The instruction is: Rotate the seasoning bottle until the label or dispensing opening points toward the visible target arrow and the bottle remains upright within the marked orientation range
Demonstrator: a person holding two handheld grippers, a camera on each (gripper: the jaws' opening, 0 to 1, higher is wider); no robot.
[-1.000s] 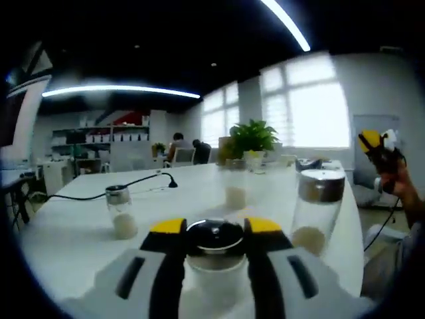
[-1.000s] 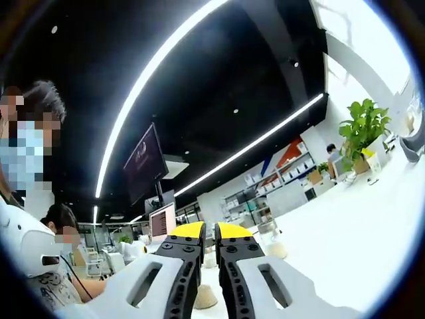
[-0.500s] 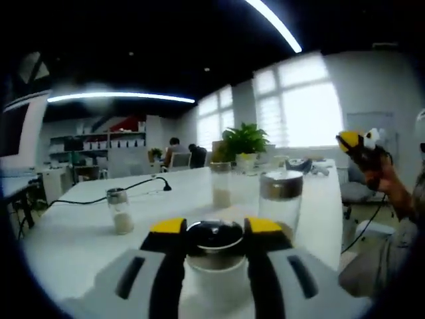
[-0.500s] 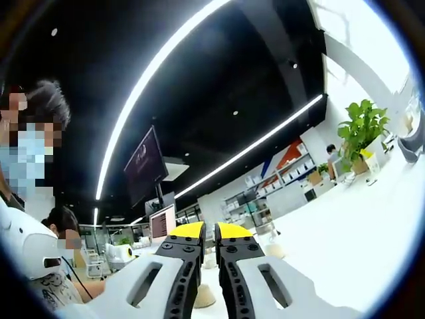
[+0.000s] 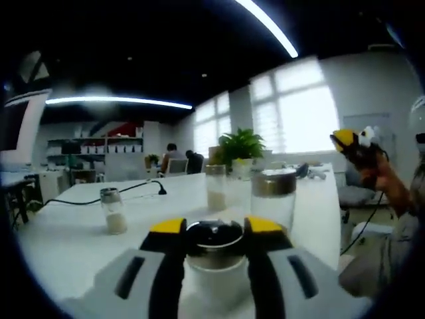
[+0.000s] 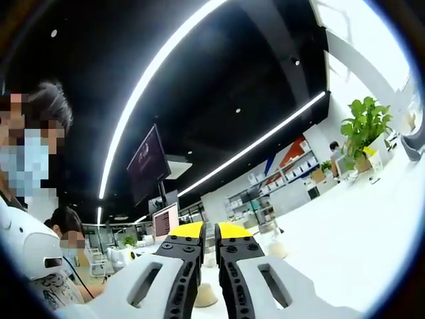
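Between the yellow-tipped fingers of the left gripper (image 5: 214, 229) sits the seasoning bottle (image 5: 214, 256), upright on the white surface (image 5: 73, 246), clamped at its dark metal cap. The grasp is made; no target arrow or label is visible, so whether any turning is done I cannot tell, and the rotation seems largely left to do. Three other shakers (image 5: 273, 199) stand beyond, apart. The right gripper (image 6: 207, 234) is raised toward the ceiling, its fingers pressed together on nothing.
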